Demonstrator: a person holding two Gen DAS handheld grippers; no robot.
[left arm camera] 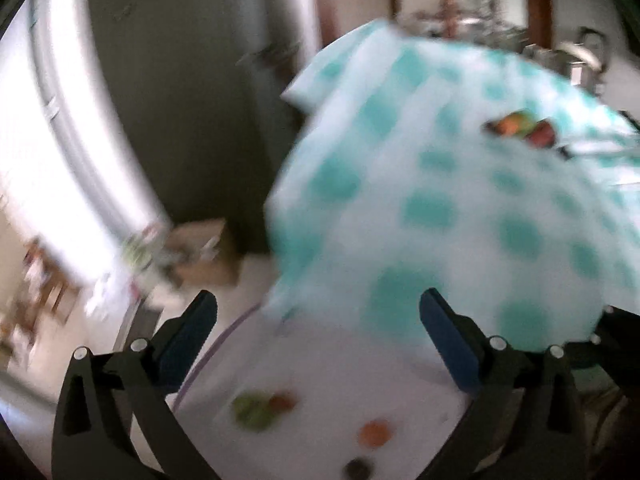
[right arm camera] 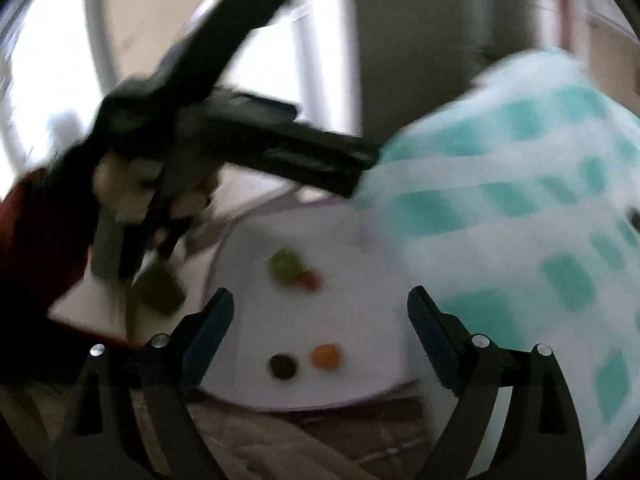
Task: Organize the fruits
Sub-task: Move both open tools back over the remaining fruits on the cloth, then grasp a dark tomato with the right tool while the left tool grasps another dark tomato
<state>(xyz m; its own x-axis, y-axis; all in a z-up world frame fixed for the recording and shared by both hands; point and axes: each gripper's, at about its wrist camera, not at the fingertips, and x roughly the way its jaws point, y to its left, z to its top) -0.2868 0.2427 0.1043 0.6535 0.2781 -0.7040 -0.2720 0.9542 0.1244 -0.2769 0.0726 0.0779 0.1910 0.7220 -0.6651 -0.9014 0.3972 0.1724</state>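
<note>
Both views are motion-blurred. Several fruits lie on a white sheet [right arm camera: 360,300]: a green fruit [right arm camera: 284,266] touching a small red one [right arm camera: 310,279], and nearer me an orange fruit [right arm camera: 326,356] beside a dark round one [right arm camera: 283,366]. My right gripper [right arm camera: 320,314] hangs open above them with nothing between its blue pads. My left gripper [left arm camera: 318,314] is open too, over the same green fruit [left arm camera: 252,410] and orange fruit [left arm camera: 375,433]. In the right wrist view a hand [right arm camera: 160,192] holds the left gripper [right arm camera: 328,74] with its jaws spread wide.
A teal-and-white checked cloth [left arm camera: 440,200] covers the table to the right, with more fruit in a dark holder [left arm camera: 520,126] on it. A cardboard box [left arm camera: 204,248] stands on the floor at left. A red sleeve [right arm camera: 24,240] fills the left edge.
</note>
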